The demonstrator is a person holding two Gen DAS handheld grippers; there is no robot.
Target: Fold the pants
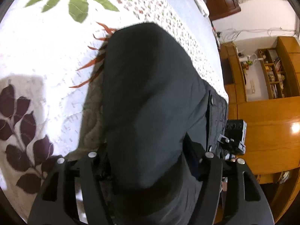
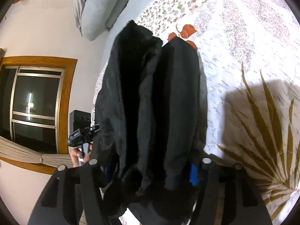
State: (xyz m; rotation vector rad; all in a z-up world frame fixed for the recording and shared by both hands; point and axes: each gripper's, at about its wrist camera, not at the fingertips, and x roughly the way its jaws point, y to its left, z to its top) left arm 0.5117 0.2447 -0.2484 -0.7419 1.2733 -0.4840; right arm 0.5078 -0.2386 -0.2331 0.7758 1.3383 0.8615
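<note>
Dark pants (image 1: 150,84) lie folded lengthwise on a white floral bedspread (image 1: 46,46), reaching away from me toward the far side of the bed. In the left wrist view their near end fills the space between the fingers of my left gripper (image 1: 148,150), whose jaws stand wide and do not pinch the cloth. In the right wrist view the pants (image 2: 150,93) show two dark layers with a deep fold between them. My right gripper (image 2: 150,168) is open around their near end, and a blue pad (image 2: 193,174) shows bare beside the cloth. Both sets of fingertips are partly hidden by fabric.
Grey pillows (image 2: 97,9) sit at the head of the bed. The bed's edge (image 1: 223,86) runs just beside the pants, with wooden shelving (image 1: 271,75) beyond it. A window (image 2: 35,108) is in the wall, and a person's hand (image 2: 78,155) is below it.
</note>
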